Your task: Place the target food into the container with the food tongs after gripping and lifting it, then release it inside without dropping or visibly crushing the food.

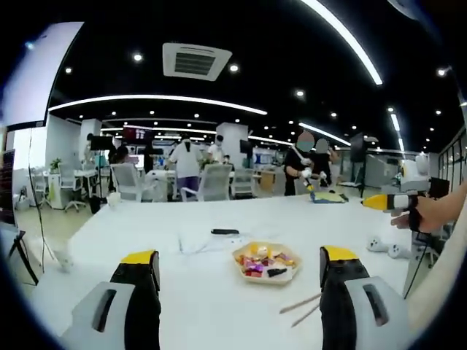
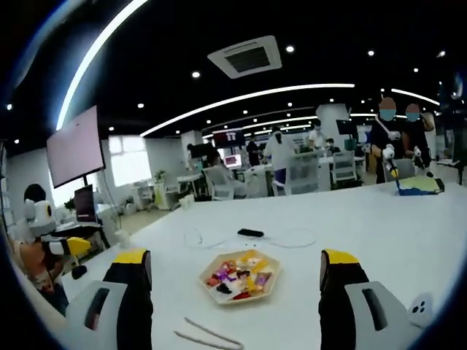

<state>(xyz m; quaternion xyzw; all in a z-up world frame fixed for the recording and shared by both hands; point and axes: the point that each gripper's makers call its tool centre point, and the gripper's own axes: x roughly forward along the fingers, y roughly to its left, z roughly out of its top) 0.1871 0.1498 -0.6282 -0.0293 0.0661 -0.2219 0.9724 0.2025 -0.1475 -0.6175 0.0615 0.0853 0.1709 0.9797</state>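
Both grippers are up over the white surface (image 1: 219, 292) and looking down its length. The left gripper (image 1: 238, 273) has its jaws spread wide, yellow tips well apart, nothing between them. Same story on the right gripper (image 2: 237, 273): jaws wide open and empty.

Here's the container: a shallow, pale hexagonal tray (image 1: 267, 263), sitting flat on the surface ahead of the left jaws, and again in the right gripper view (image 2: 241, 277) between the two jaws. It's loaded with small mixed food pieces (image 2: 238, 275), yellow, pink, red and purple, with a dark piece (image 1: 276, 272) near the edge closest to the camera. The pieces are too small to name one by one, and which of them is the target I can't tell.

The food tongs (image 1: 300, 308), a pale thin pair, lie flat on the surface just beside the tray, apart from it, untouched. In the right gripper view they sit at the bottom (image 2: 204, 333), below the tray.

Beyond the tray, a small black bar-shaped object (image 2: 250, 233) rests on the surface with a thin white cable (image 2: 292, 239) looping beside it.

At the right edge of the left gripper view, a hand (image 1: 430, 215) holds a yellow-tipped device (image 1: 387, 202). Far back, people stand at a yellow and blue item (image 2: 419, 184) on the surface.
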